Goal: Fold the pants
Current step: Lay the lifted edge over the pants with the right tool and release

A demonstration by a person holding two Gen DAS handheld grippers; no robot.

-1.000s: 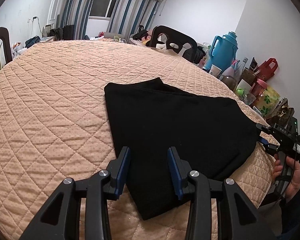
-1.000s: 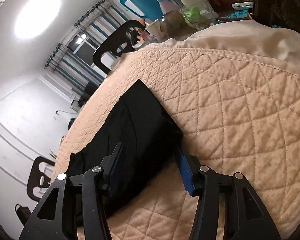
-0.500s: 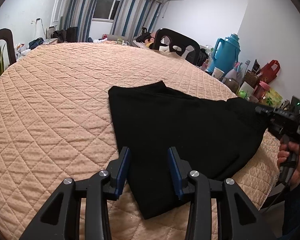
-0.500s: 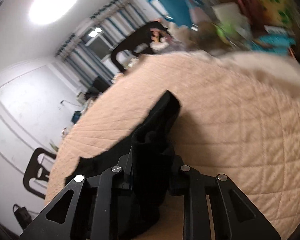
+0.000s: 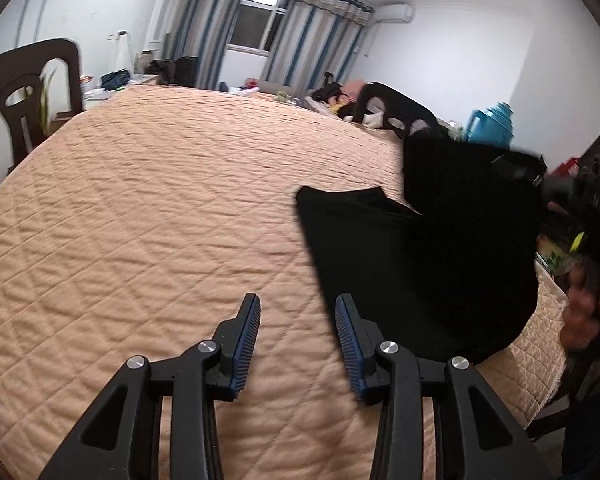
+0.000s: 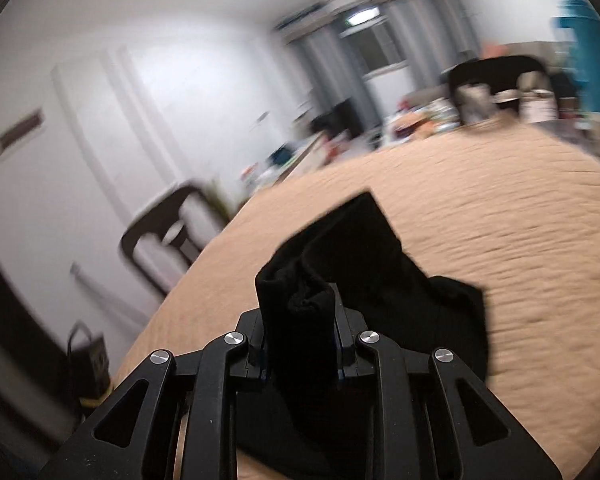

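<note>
The right gripper [image 6: 300, 344] has just closed its jaws on one end of the black pants [image 5: 440, 264] and lifted it off the quilted bed [image 5: 160, 220], starting the fold. The left gripper [image 5: 296, 340] hovers with jaws apart, empty.

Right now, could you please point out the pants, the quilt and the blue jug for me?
pants [image 5: 440, 264]: left wrist view, middle of the black cloth.
quilt [image 5: 160, 208]: left wrist view, bare stitched top.
blue jug [image 5: 494, 126]: left wrist view, its body.
</note>
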